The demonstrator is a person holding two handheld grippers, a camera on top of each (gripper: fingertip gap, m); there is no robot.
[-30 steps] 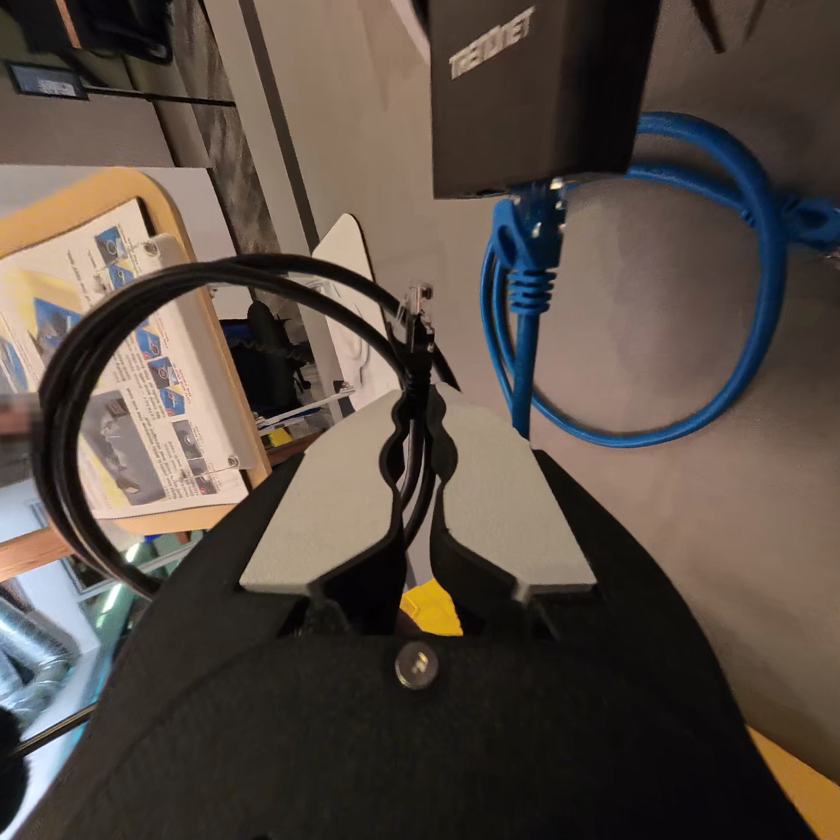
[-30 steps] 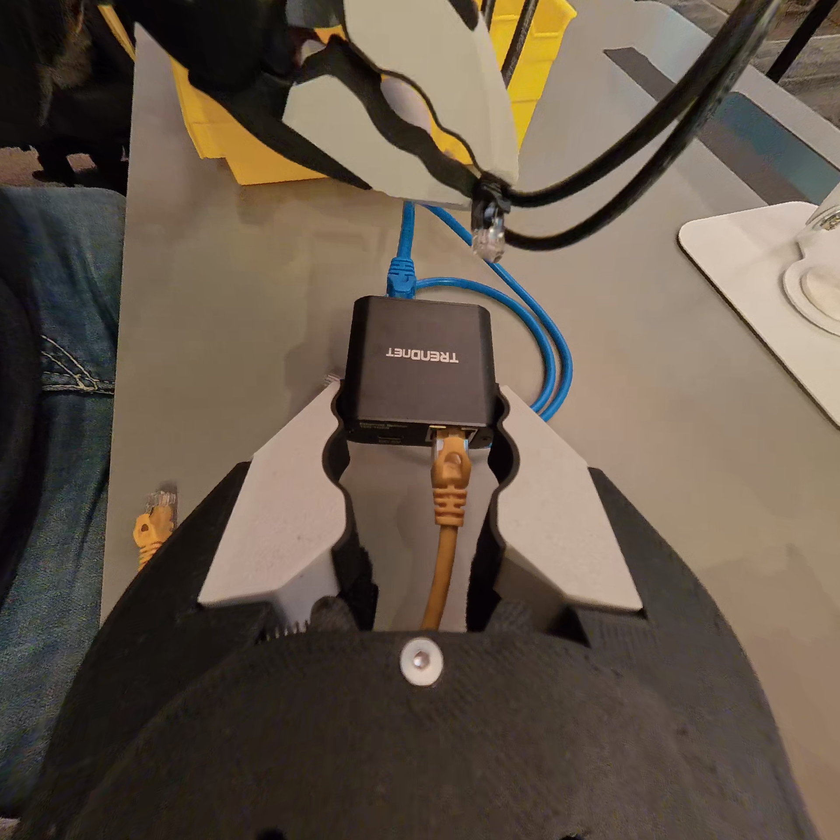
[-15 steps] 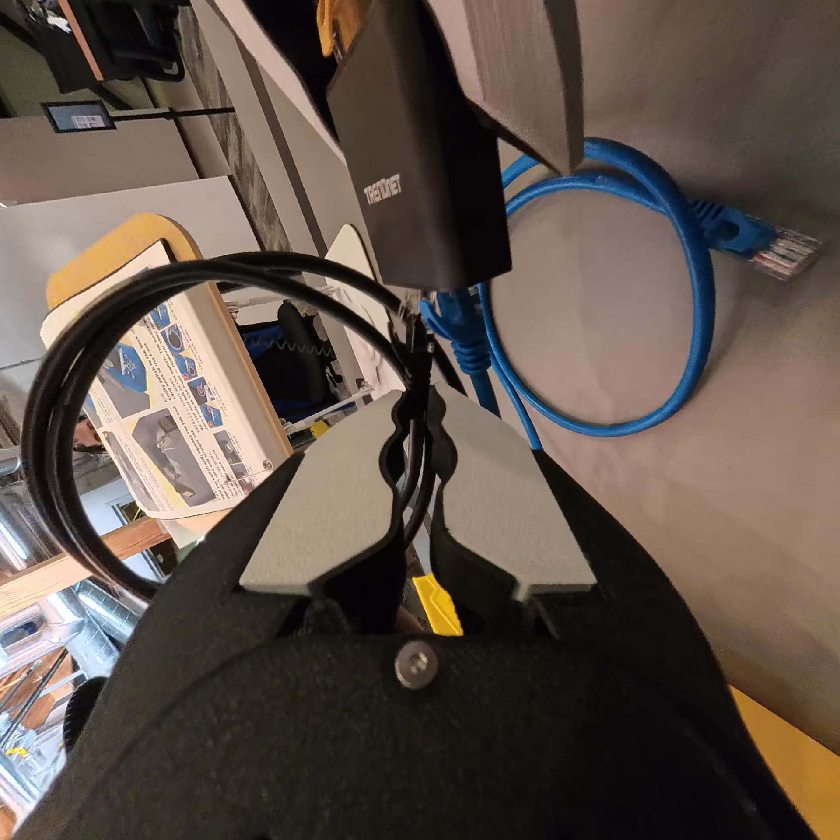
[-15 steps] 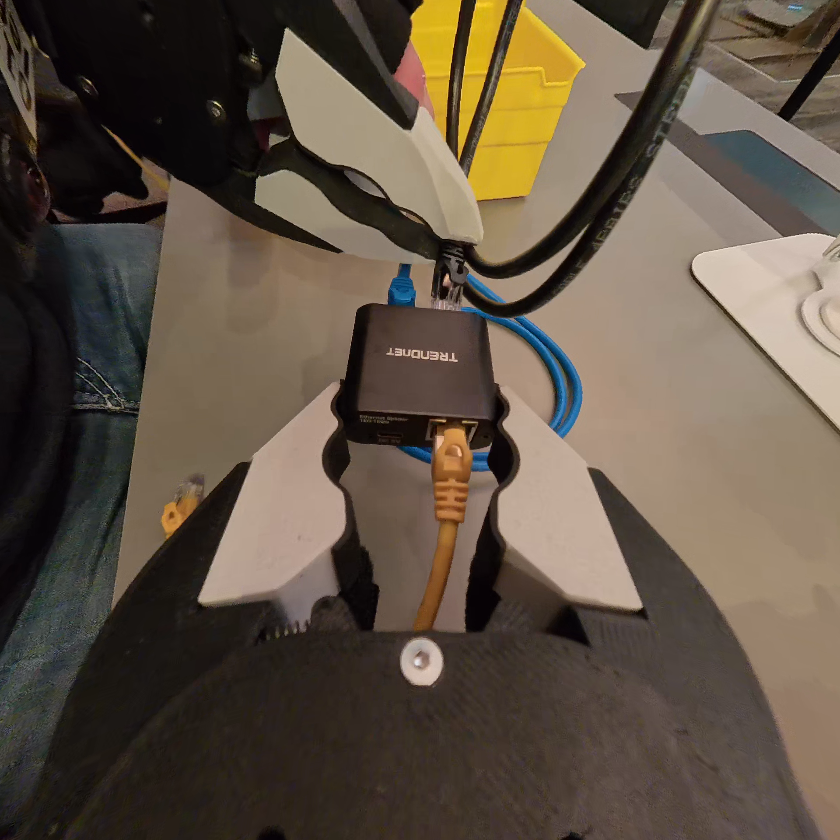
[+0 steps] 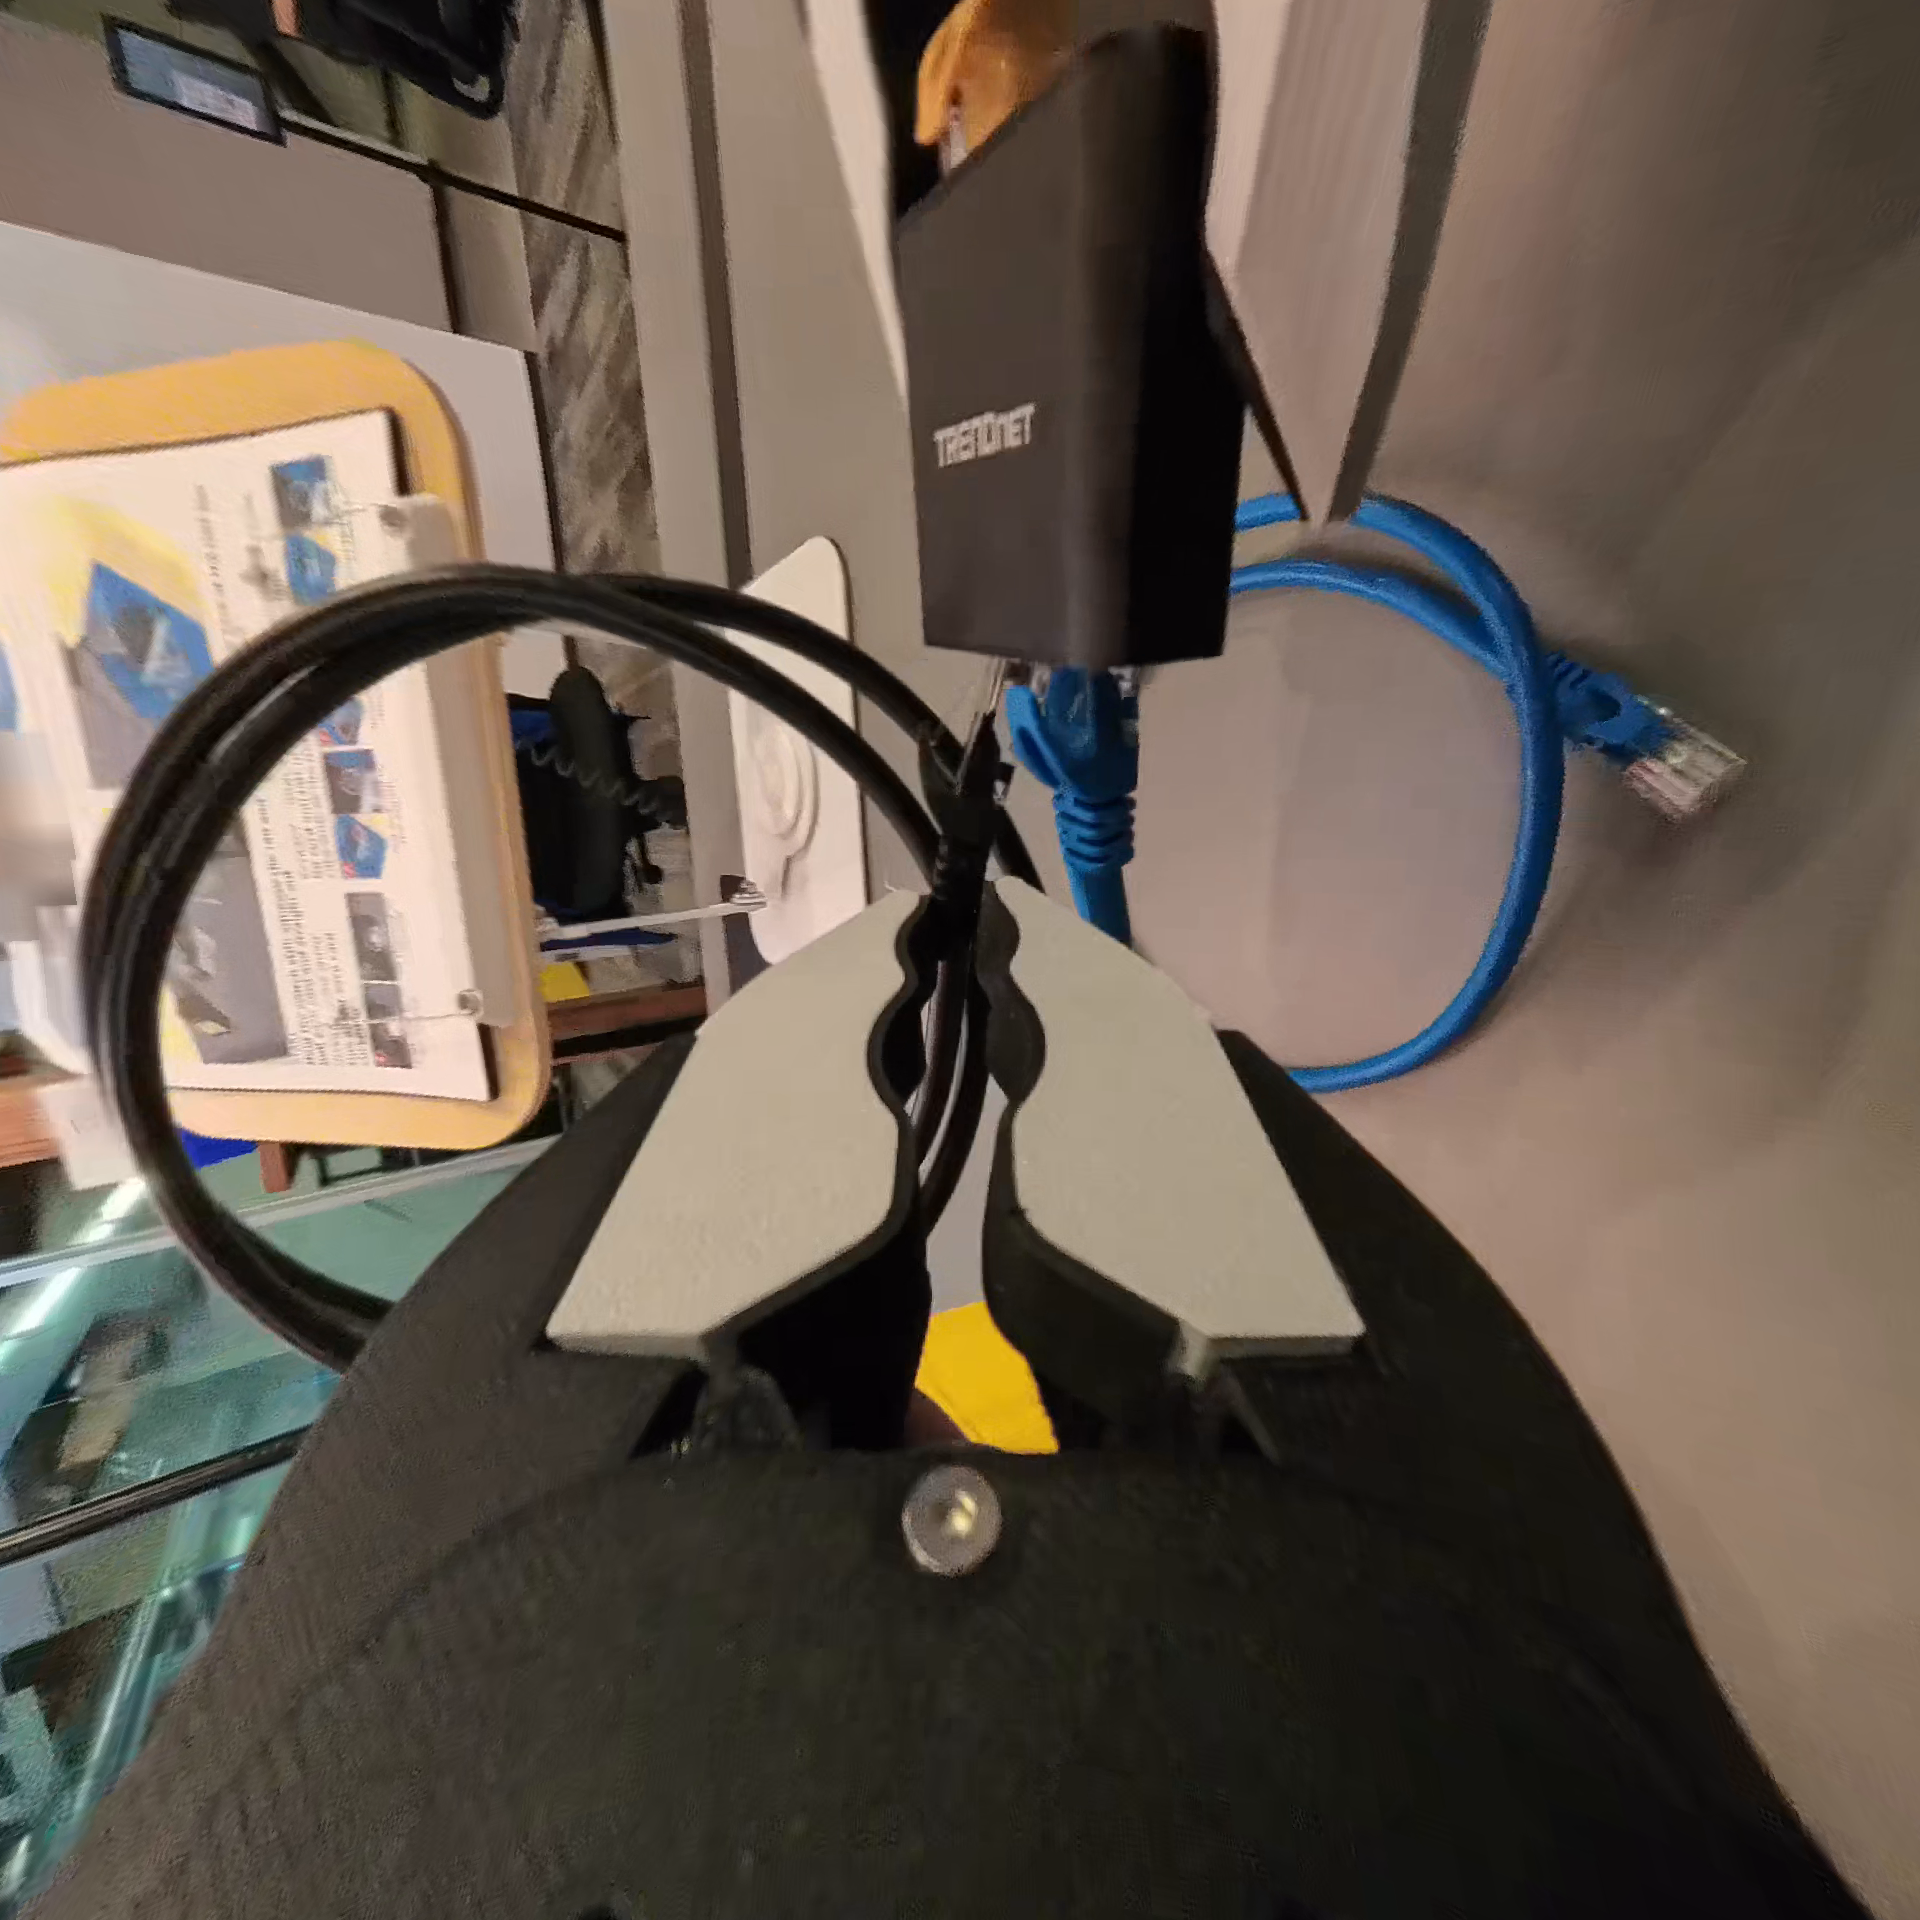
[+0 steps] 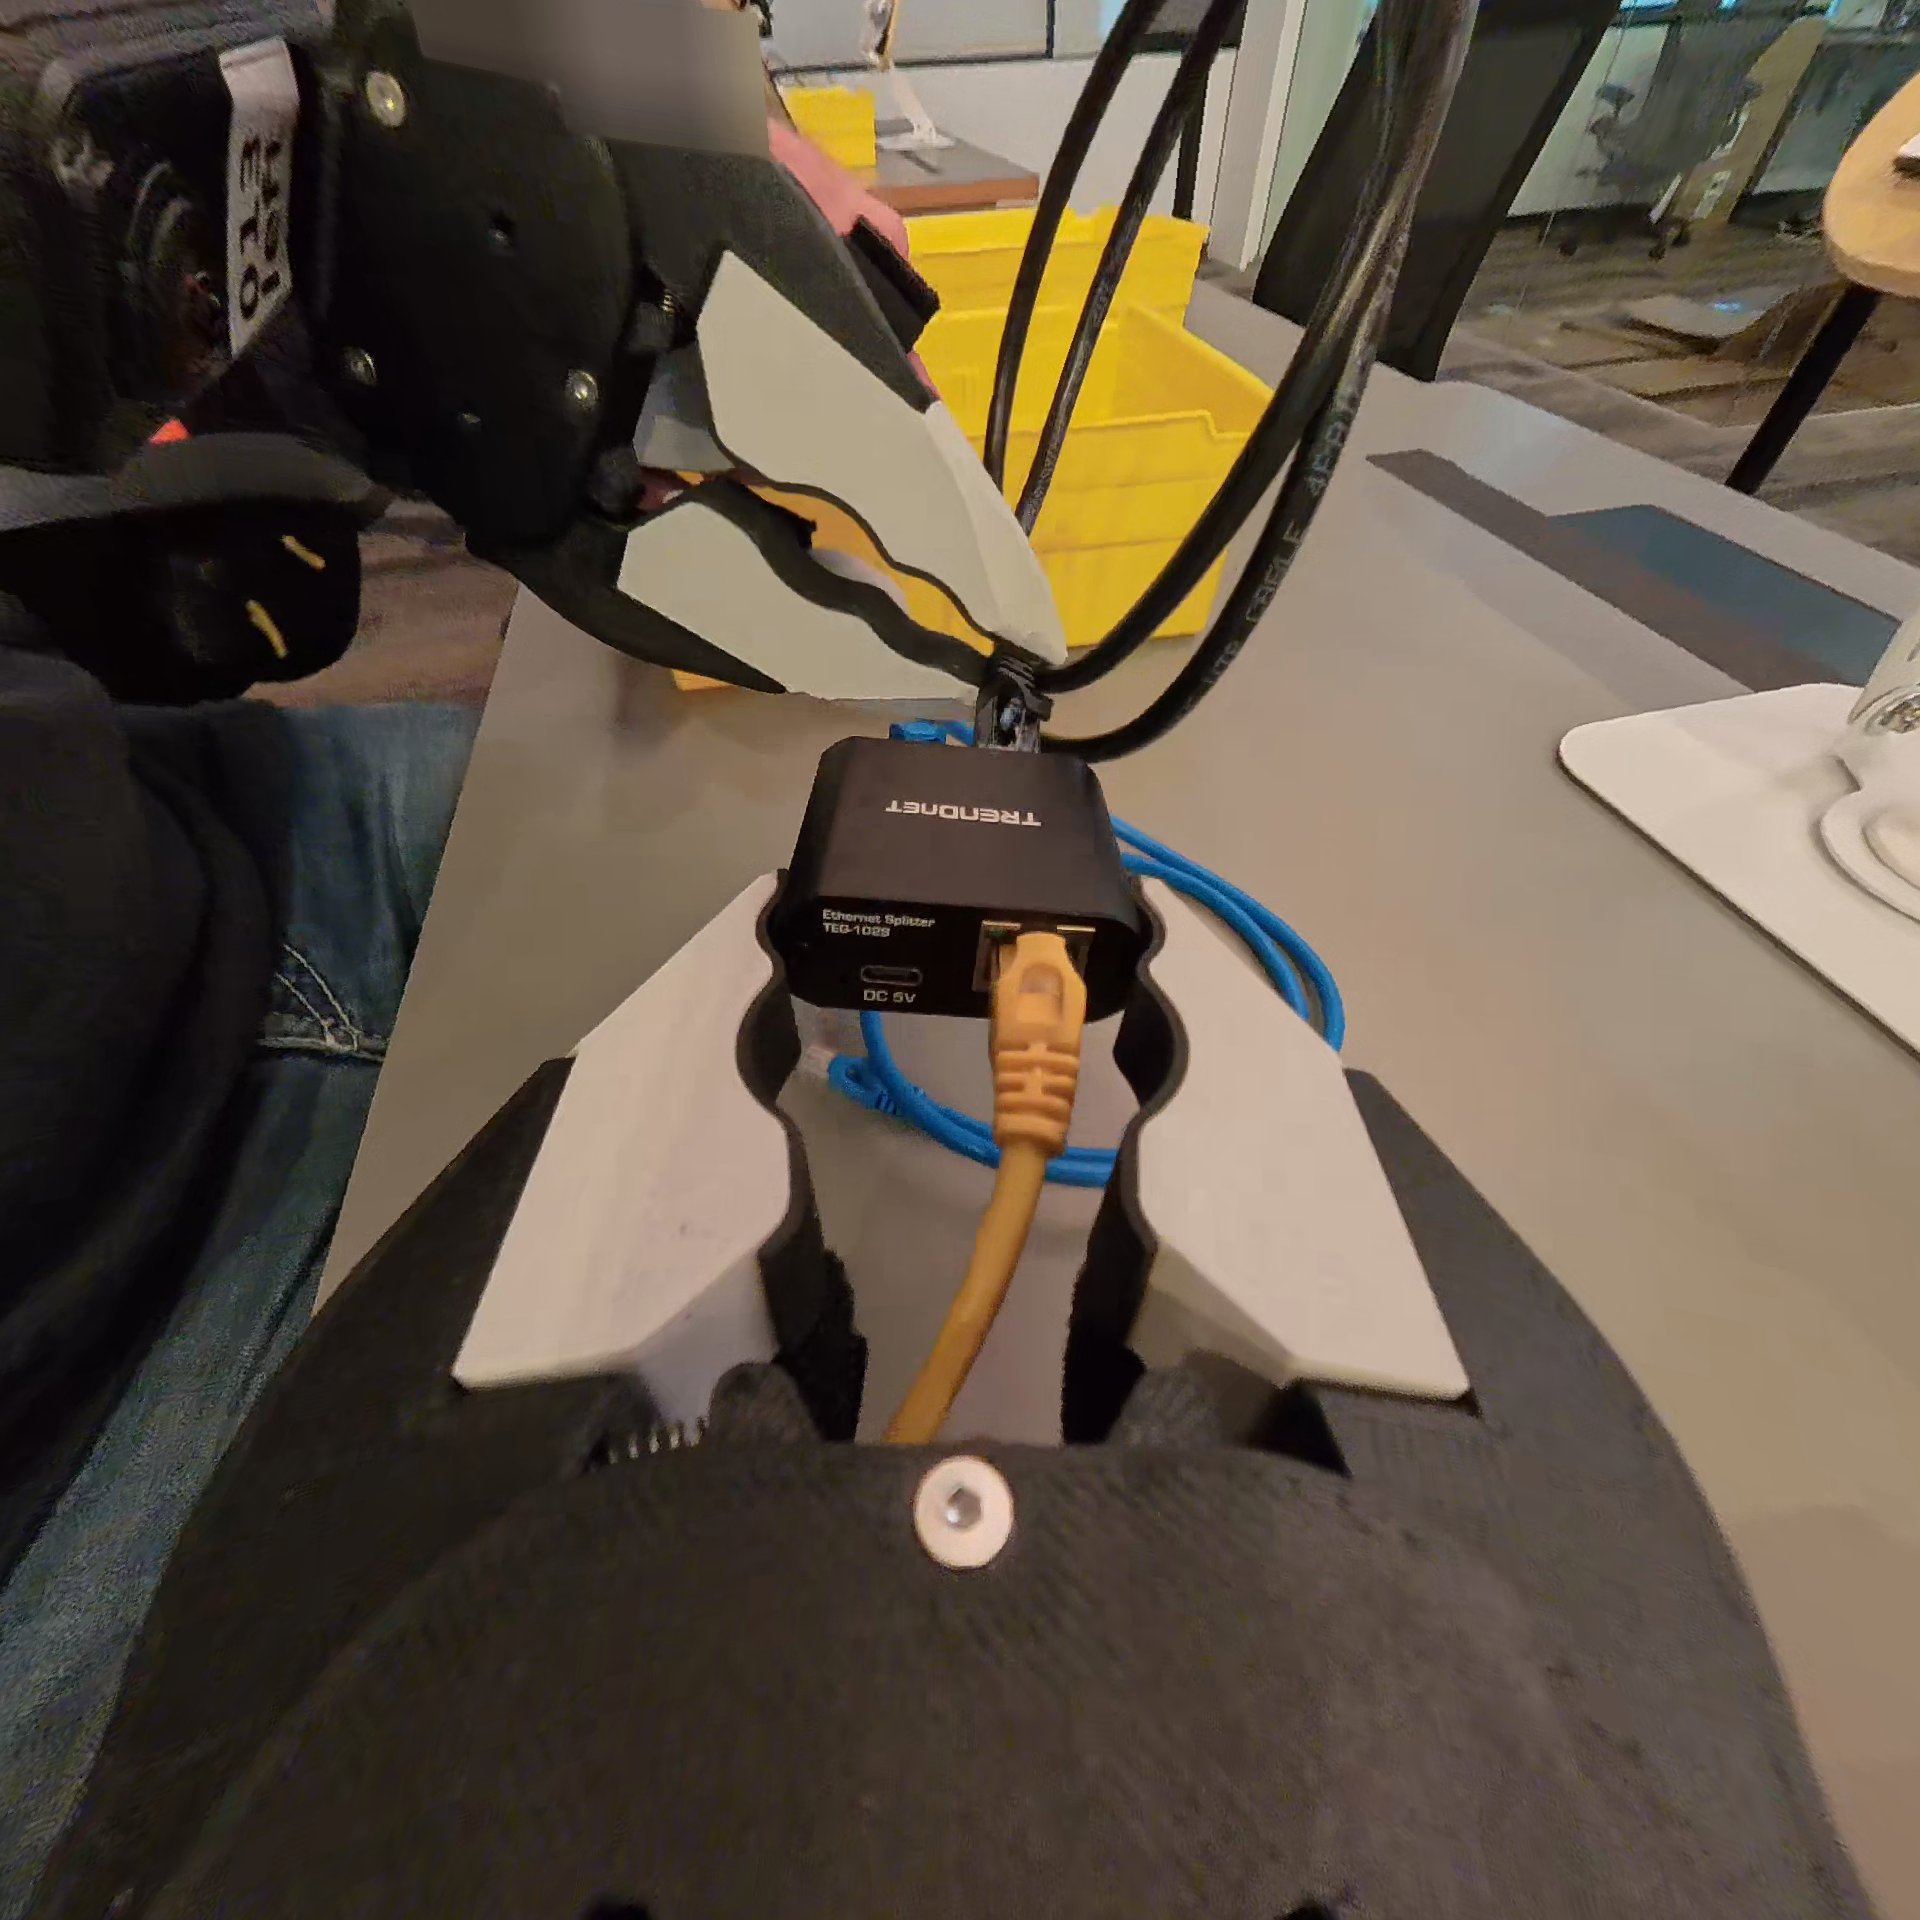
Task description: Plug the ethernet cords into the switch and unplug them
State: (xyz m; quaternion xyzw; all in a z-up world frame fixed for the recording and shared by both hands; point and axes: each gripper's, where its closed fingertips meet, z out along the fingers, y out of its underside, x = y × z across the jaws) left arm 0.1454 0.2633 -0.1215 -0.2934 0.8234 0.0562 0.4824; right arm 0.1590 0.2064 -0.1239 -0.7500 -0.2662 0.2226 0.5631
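Observation:
The small black switch (image 6: 956,873) is held lifted off the grey table between the tips of my right gripper (image 6: 956,935), which is shut on it. An orange ethernet cord (image 6: 1029,1039) is plugged into its near face. A blue cord (image 5: 1081,758) is plugged into its far face, and its loop (image 5: 1527,831) lies on the table. My left gripper (image 5: 961,904) is shut on a black cord (image 5: 208,831) just behind the plug. The black plug (image 6: 1008,707) touches the switch's far face beside the blue plug. The switch also shows in the left wrist view (image 5: 1060,416).
A yellow bin (image 6: 1101,436) stands on the table behind the switch. A white pad (image 6: 1745,831) with a white object lies at the right. The blue cord's free plug (image 5: 1673,769) rests on the grey table (image 6: 1455,1039). A person's leg in jeans (image 6: 312,935) is at the left edge.
My left gripper has brought the black plug down and forward to the switch's far face. My right gripper has raised and tilted the switch, still holding it.

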